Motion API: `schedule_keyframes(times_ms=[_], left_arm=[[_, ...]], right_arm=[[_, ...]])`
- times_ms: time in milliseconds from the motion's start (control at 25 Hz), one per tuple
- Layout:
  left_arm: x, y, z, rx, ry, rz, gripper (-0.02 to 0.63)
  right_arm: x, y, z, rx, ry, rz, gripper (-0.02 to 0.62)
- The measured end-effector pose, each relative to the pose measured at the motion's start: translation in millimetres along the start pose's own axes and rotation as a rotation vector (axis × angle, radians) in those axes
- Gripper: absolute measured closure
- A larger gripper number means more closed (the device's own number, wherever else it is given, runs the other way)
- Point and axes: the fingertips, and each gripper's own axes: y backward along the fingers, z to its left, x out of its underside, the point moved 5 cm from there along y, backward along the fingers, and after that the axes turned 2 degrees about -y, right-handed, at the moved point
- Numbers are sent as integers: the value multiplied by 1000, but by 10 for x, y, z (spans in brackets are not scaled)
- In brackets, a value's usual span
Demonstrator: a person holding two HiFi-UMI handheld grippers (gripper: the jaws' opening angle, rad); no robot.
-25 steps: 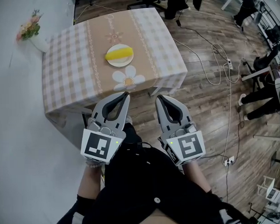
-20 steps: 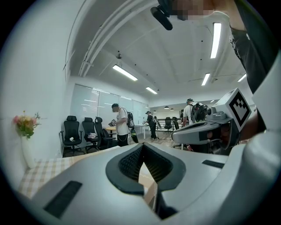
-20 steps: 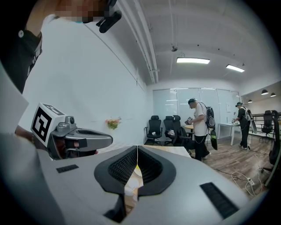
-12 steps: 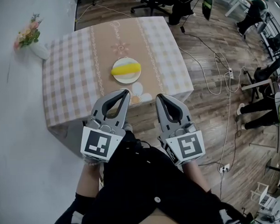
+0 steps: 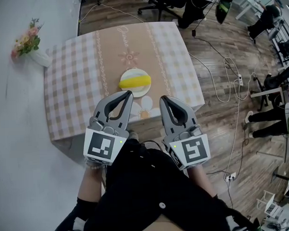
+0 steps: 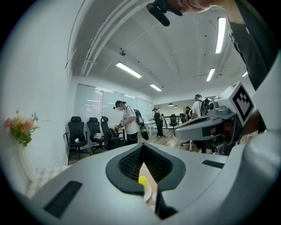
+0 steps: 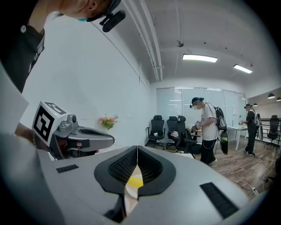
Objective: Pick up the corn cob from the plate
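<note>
A yellow corn cob (image 5: 135, 81) lies on a small white plate (image 5: 128, 90) near the front edge of a table with a checked cloth (image 5: 72, 86). Both grippers are held side by side just short of the plate, pointing at it. My left gripper (image 5: 129, 93) is shut and empty, its tips at the plate's near rim. My right gripper (image 5: 162, 98) is also shut and empty, to the right of the plate. In the left gripper view the corn cob (image 6: 142, 180) shows through the hollow behind the closed tips. The right gripper view shows the corn cob (image 7: 134, 180) the same way.
A white vase of flowers (image 5: 31, 43) stands at the table's far left corner. Cables and a power strip (image 5: 236, 78) lie on the wooden floor to the right. Black office chairs (image 6: 90, 132) and people stand beyond the table.
Both grippers have moved forward together towards the table; the plate with the corn cob now sits right at their tips. Both stayed shut.
</note>
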Motion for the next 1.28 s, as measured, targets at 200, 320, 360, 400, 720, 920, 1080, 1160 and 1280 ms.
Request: schedule_keyframes(times_ms=[200,320,360,400,720,920,1080,1160,1280], left_arm=[[34,-170,266,-4,-23,10,594],[4,-234,442,-21,24,18,594],[8,-230,464,-25,27,20,594],[14,-223,476,-29,24,22,594],[74,-240,543,-48,-26,21,594],[87,-327,607,-91,-29,67,594],[140,-468,636,-78,-68,89,594],[158,-555,624,-73,-77,109,594],[209,-679,617,-64,-78,134,592]], right_arm=[[-28,-243,-63,1,14,8,554],[-61,-426,-104,0,6,29,554],[-66,-445,-98,-1,7,33,554],[-71,-453,-91,-3,8,36,554],[-48,-544,-140,-32,4,48,554],[-67,-678,-241,-61,-4,43,554],[-65,-777,-357,-94,7,54,554],[-55,-814,-422,-108,11,65,554],[-25,-880,-503,-129,6,84,554]])
